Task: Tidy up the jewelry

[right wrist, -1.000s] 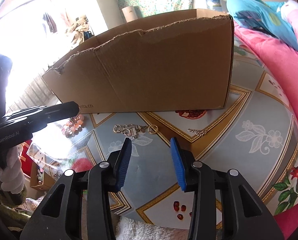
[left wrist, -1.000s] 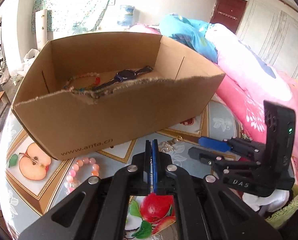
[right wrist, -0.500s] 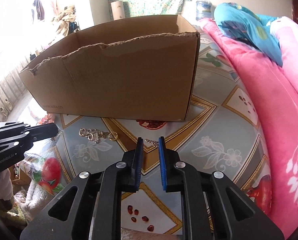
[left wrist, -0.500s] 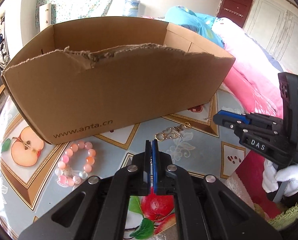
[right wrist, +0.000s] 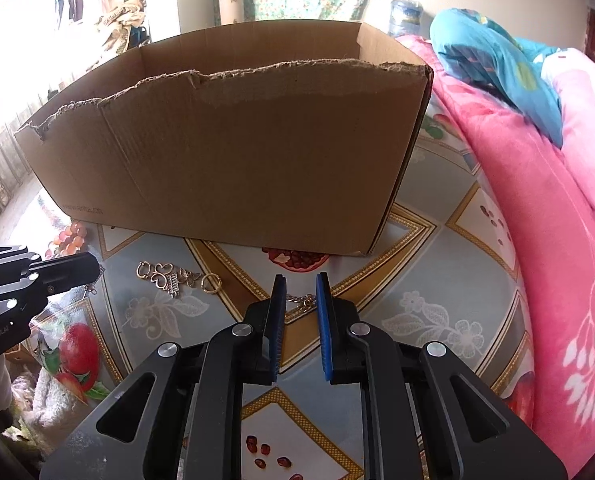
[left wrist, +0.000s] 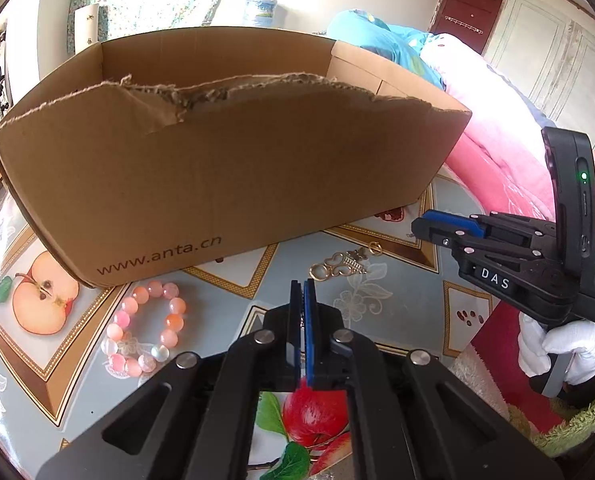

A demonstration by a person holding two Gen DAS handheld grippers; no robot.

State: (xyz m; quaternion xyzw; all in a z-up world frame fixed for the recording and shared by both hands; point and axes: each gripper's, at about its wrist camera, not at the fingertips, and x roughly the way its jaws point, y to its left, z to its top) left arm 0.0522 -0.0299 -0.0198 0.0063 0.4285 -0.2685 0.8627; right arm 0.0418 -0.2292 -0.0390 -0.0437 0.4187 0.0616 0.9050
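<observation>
While the left tongs hold their blue pads pressed together on nothing, a gold charm bracelet lies on the patterned tabletop just ahead of their tips and slightly to the right, and a pink bead bracelet lies to their left, near the front wall of the cardboard box. That box stands well beyond the tips, its torn upper edge facing them. From the right side, the right tongs have their pads a narrow gap apart, gripping nothing; a thin gold chain lies on the tabletop seen through that gap, whether touched I cannot tell. A pink blanket runs along the right of these tongs, and a white-gloved hand grips their handle
</observation>
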